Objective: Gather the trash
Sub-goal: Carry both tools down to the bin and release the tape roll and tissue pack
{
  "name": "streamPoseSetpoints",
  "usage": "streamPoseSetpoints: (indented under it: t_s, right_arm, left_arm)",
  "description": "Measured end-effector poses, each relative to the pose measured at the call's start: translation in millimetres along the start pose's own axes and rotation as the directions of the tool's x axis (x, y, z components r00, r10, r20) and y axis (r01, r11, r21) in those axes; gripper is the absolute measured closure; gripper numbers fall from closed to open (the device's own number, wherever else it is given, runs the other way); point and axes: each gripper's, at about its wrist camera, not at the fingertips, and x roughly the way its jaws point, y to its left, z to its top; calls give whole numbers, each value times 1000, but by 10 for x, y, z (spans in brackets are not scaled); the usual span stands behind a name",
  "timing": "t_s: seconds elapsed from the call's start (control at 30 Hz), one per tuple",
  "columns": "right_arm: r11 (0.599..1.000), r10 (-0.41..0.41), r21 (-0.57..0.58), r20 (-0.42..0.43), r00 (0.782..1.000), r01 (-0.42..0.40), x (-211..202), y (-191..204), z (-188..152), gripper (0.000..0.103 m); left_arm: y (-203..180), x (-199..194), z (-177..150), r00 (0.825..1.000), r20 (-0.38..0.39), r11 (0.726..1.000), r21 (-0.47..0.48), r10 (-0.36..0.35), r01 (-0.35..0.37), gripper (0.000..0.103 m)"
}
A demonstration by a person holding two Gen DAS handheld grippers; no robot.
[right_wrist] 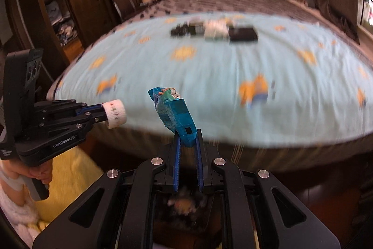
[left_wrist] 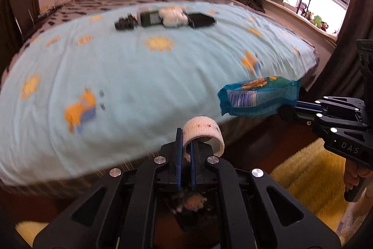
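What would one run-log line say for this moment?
left hand-held gripper: shut on tape roll | right hand-held gripper: shut on blue wrapper | bed: four items left

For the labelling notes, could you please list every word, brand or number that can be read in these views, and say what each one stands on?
"DAS": on the black body of the right tongs, seen in the left wrist view; the word looks cut off.
"GenRobot.AI": on the body of the left tongs, seen in the right wrist view.
Small white label beside it: too small to read.
Print on the blue snack wrapper: too blurred to read.
Pattern on the tape roll: decoration, no words.
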Motion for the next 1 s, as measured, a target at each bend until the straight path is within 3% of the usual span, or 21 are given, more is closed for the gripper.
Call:
streamPoseSetpoints:
  t_s: [0.2, 0.3, 0.5, 0.83, 1.0]
  right_arm:
    - [999, -22, 41, -107, 994, 27, 208, -24, -403, 90]
    - [994, -78, 62, -171, 982, 90, 411, -32, -552, 90]
    - [984, -72, 136, -314, 947, 119, 927, -26, -811, 90]
    - [967, -23, 230, -359, 933, 112, 1342, -141, -1017, 90]
    - [964, 17, 250, -382, 924, 85, 1486, -154, -1058, 90]
  left_arm:
    - [-22, 291, -444, 994, -104, 999, -25, -28, 26, 99]
    - [-11, 476, -594, 990, -139, 999, -27, -36, 32, 99]
    - [36, 827, -862, 974, -222, 996, -77, -49, 33, 99]
    - [96, 1257, -1155, 940, -337, 992, -128, -58, 16, 99]
    - [111, 1466, -1282, 913, -401, 990, -143, -73, 17, 98]
